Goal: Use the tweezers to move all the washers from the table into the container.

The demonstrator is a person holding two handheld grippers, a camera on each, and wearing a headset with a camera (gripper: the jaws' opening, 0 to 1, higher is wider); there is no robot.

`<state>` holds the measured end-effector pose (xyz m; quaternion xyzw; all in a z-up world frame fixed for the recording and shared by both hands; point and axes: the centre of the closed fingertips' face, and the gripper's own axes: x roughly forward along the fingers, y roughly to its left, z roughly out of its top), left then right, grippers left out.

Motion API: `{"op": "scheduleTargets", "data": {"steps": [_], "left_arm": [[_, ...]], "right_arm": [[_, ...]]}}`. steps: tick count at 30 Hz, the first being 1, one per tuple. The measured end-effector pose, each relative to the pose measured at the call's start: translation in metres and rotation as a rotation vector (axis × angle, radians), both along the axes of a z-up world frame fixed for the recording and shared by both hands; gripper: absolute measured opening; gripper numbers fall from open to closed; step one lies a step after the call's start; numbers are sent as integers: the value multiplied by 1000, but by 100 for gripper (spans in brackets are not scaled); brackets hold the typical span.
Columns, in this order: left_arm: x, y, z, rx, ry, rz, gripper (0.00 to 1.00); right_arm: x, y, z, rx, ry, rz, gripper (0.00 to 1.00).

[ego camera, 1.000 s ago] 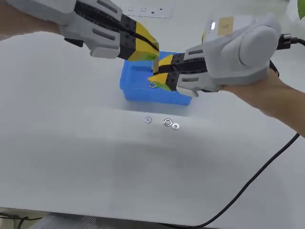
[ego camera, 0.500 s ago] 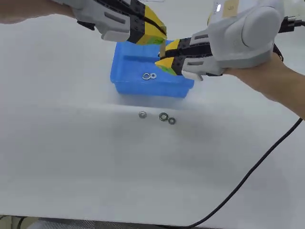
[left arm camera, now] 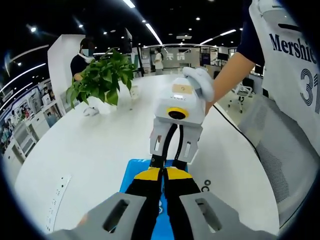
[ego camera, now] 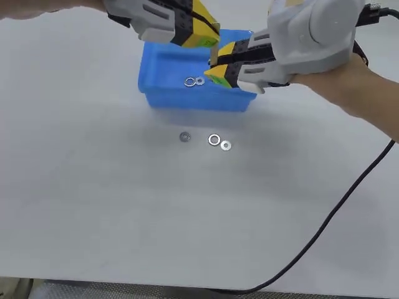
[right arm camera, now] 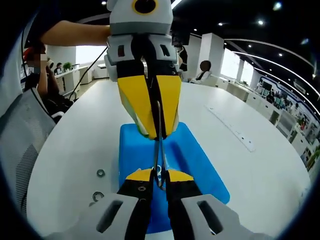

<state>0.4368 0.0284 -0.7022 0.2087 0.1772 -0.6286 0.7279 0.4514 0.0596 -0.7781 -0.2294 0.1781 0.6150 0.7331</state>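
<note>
Above the container [ego camera: 187, 103], left tongs [ego camera: 211, 37] and right tongs [ego camera: 215, 68] both clamp the tweezers [right arm camera: 158, 150] near its washers [ego camera: 194, 81].

My tweezers [right arm camera: 159, 145] run between my left gripper [ego camera: 211, 38] and my right gripper [ego camera: 214, 68], above the container [ego camera: 159, 99]. 2 washers [ego camera: 194, 81] lie in it, just left of the right gripper's jaws. 3 loose washers [ego camera: 214, 140] sit on the table [ego camera: 93, 199] nearer me than the tool (outside the container's near wall). The cable [ego camera: 336, 212] trails to their right.
</note>
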Motion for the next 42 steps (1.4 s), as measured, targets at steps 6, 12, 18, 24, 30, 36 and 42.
{"op": "scheduleTargets", "data": {"steps": [6,12,18,24,30,36,42], "left_arm": [[1,-1,-4,4,7,1,5],[2,-3,-7,3,14,3,5],[4,-2,-7,-3,18,8,5],[2,-2,-5,0,10,8,5],[-1,-1,4,0,-16,3,5],[-5,0,17,-2,-45,-4,5],[-15,3,28,-8,-44,-3,5]], "right_arm": [[-1,-1,-4,-8,15,-4,11],[-1,-2,-5,-15,20,-12,11],[-2,-2,-4,-17,27,-18,11],[-2,-2,-3,-24,9,-15,12],[-3,-1,6,-15,-10,-14,12],[-5,0,20,-5,-40,-16,12],[-14,3,31,11,-41,2,12]]}}
